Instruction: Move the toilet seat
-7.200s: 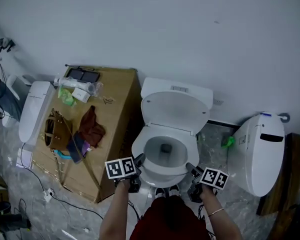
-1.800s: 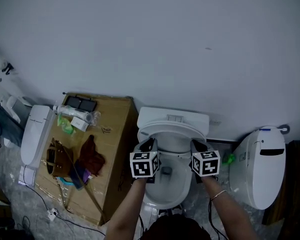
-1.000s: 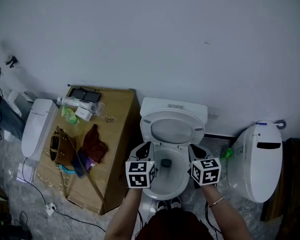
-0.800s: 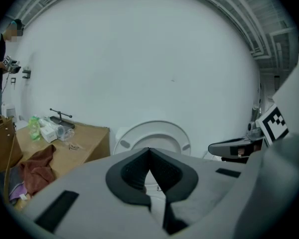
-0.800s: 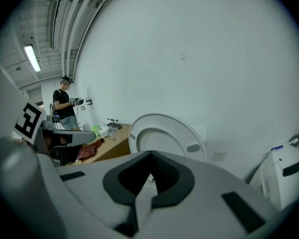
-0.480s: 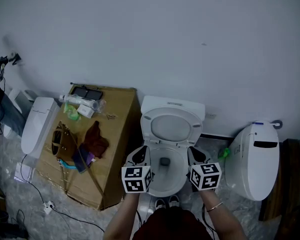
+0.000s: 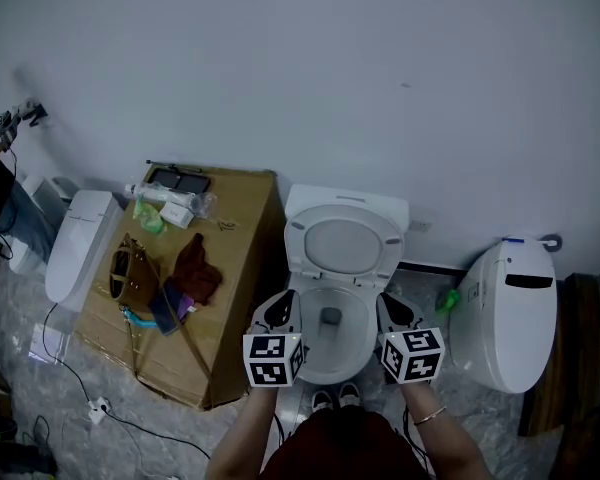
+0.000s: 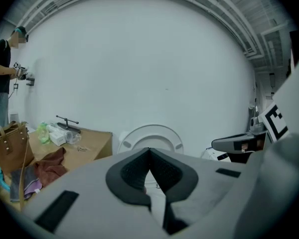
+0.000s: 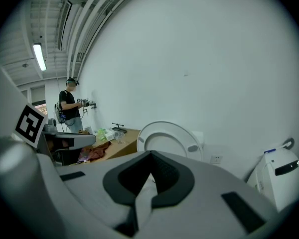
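Note:
The white toilet (image 7: 332,353) stands against the wall with its seat and lid (image 7: 344,245) raised upright against the tank. My left gripper (image 7: 279,311) hovers over the bowl's left rim, and my right gripper (image 7: 391,310) hovers over the right rim. Both are shut, hold nothing, and stay apart from the seat. In the left gripper view the raised seat (image 8: 150,135) shows just beyond the shut left gripper (image 8: 149,151). In the right gripper view the seat (image 9: 170,136) rises behind the shut right gripper (image 9: 150,156).
A cardboard box (image 7: 238,268) left of the toilet carries a brown bag (image 7: 128,274), a cloth (image 7: 195,269) and bottles. A second white toilet (image 7: 506,313) stands to the right and a white unit (image 7: 76,244) at the far left. A person (image 8: 0,81) stands by the left wall. Cables lie on the floor.
Both grippers have drawn back from the raised seat toward the front of the bowl, shut throughout. The seat stays upright.

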`<state>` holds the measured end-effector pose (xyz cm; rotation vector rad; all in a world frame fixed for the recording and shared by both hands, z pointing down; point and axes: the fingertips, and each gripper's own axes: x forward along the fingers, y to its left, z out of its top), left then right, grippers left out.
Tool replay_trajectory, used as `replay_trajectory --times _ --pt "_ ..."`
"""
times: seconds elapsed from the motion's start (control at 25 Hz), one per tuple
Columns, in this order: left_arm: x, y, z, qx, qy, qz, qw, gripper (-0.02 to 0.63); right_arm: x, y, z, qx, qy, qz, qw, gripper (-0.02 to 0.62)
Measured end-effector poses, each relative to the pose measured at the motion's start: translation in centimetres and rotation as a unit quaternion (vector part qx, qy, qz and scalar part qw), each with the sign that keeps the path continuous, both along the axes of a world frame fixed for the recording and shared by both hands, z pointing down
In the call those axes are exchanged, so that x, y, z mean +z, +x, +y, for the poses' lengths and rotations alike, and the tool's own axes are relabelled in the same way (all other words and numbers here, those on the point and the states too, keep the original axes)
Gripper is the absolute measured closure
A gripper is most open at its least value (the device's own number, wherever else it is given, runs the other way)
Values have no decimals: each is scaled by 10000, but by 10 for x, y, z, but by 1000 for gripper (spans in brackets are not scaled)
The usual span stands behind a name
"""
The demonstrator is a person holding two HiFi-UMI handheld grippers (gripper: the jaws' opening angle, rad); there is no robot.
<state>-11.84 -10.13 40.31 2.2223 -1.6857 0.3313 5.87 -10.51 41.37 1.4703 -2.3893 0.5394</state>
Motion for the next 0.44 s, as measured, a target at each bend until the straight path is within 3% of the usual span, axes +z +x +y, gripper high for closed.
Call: replay_trajectory --times 0.44 --pt "-26 -3 50 22 322 -16 9995 581 -29 -2 45 -59 349 -160 9992 580"
